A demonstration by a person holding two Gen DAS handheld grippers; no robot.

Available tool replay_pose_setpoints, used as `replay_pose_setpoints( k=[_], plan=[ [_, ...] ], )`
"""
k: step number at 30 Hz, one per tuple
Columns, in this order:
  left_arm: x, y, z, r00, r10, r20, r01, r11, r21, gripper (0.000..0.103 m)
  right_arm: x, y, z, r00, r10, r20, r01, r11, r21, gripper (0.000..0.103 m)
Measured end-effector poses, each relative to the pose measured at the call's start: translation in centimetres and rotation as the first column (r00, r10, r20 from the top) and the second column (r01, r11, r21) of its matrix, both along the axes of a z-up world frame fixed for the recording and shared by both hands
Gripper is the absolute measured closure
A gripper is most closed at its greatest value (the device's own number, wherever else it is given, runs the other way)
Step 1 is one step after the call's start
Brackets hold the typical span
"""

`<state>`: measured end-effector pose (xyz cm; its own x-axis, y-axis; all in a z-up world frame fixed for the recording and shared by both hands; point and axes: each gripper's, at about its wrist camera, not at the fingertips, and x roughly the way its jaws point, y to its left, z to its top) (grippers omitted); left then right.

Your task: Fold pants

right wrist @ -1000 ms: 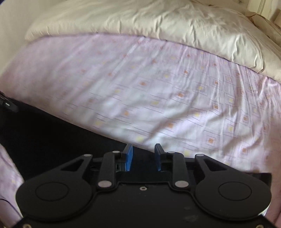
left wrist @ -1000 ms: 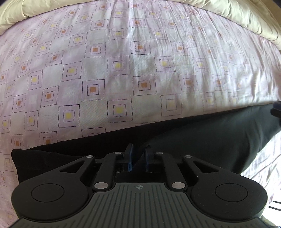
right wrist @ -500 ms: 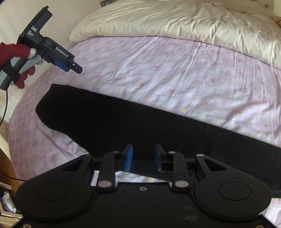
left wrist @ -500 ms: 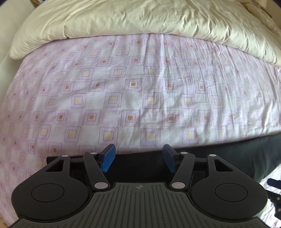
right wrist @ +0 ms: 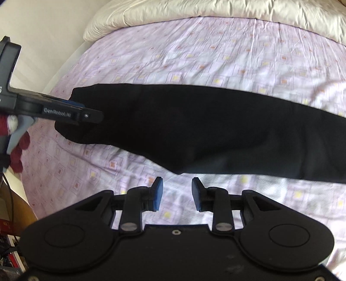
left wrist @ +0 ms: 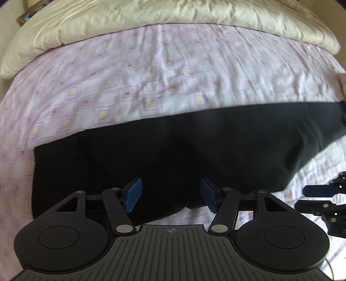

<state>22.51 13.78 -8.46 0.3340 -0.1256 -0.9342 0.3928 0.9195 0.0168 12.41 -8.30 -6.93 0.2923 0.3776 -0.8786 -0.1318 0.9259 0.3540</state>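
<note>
Black pants [left wrist: 183,155] lie flat across the bed as one long dark band, and also show in the right wrist view [right wrist: 194,129]. My left gripper [left wrist: 170,197] is open and empty, held above the pants' near edge. My right gripper [right wrist: 177,193] is open and empty, above the sheet just short of the pants' near edge. The left gripper also shows at the left of the right wrist view [right wrist: 86,114], over the pants' left end. The right gripper shows at the right of the left wrist view [left wrist: 311,197].
The bed has a pink sheet with square prints [left wrist: 151,75]. A cream duvet [left wrist: 162,15] is bunched along the far side. The bed's left edge and a white wall [right wrist: 43,43] show in the right wrist view.
My left gripper let go of the pants, opened wide, and pulled back and up. My right gripper also drew back from the pants. The pants now lie flat.
</note>
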Motion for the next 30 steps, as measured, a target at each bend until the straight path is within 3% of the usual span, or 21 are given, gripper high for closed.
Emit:
replay_pose_setpoints(
  k=[3, 5, 6, 8, 10, 13, 18, 20, 23, 26, 30],
  plan=[
    [0.5, 0.3, -2.3, 0.999, -0.041, -0.008, 0.042, 0.997, 0.063, 0.045, 0.0, 1.2, -1.0, 0.999, -0.021, -0.032, 0.021, 1.000, -0.016, 0.070],
    [1.5, 1.3, -4.4, 0.997, -0.051, -0.066, 0.056, 0.996, 0.076, 0.038, -0.1, 1.8, -1.7, 0.998, -0.034, -0.052, 0.033, 0.999, -0.030, 0.070],
    [2.0, 2.0, -5.5, 0.994, -0.041, -0.106, 0.049, 0.996, 0.073, 0.034, 0.0, 2.0, -2.0, 0.997, -0.039, -0.059, 0.037, 0.999, -0.037, 0.070],
    [3.2, 3.5, -6.4, 0.990, 0.002, -0.143, 0.004, 0.999, 0.036, 0.013, 0.1, 2.4, -2.4, 0.996, -0.050, -0.068, 0.046, 0.997, -0.058, 0.070],
    [4.2, 4.2, -6.8, 0.983, 0.000, -0.182, 0.003, 1.000, 0.016, 0.010, 0.5, 2.8, -2.6, 0.996, -0.063, -0.071, 0.058, 0.996, -0.068, 0.070],
    [4.3, 4.1, -6.7, 0.984, -0.044, -0.173, 0.050, 0.998, 0.028, 0.008, 1.4, 3.3, -3.3, 0.994, -0.075, -0.081, 0.068, 0.995, -0.079, 0.070],
    [4.1, 4.3, -6.1, 0.986, -0.041, -0.163, 0.045, 0.999, 0.024, 0.010, 4.1, 3.4, -2.4, 0.998, -0.065, -0.017, 0.063, 0.994, -0.088, 0.070],
    [3.5, 4.1, -4.9, 0.991, -0.063, -0.116, 0.066, 0.998, 0.025, 0.027, 5.6, 3.2, -2.0, 0.997, -0.075, -0.003, 0.075, 0.995, -0.073, 0.070],
    [1.1, 3.2, -2.0, 0.990, -0.143, 0.005, 0.143, 0.989, 0.039, 0.034, 7.5, 2.8, -2.3, 0.996, -0.088, -0.003, 0.088, 0.994, -0.058, 0.070],
    [-1.0, 2.1, 0.1, 0.969, -0.234, 0.078, 0.234, 0.972, 0.001, 0.034, 8.8, 2.1, -2.8, 0.993, -0.117, -0.030, 0.116, 0.993, -0.026, 0.070],
    [-3.2, 0.1, 0.6, 0.927, -0.363, 0.096, 0.368, 0.929, -0.038, 0.034, 9.9, 1.0, -3.1, 0.984, -0.163, -0.066, 0.164, 0.986, 0.015, 0.070]
  ],
)
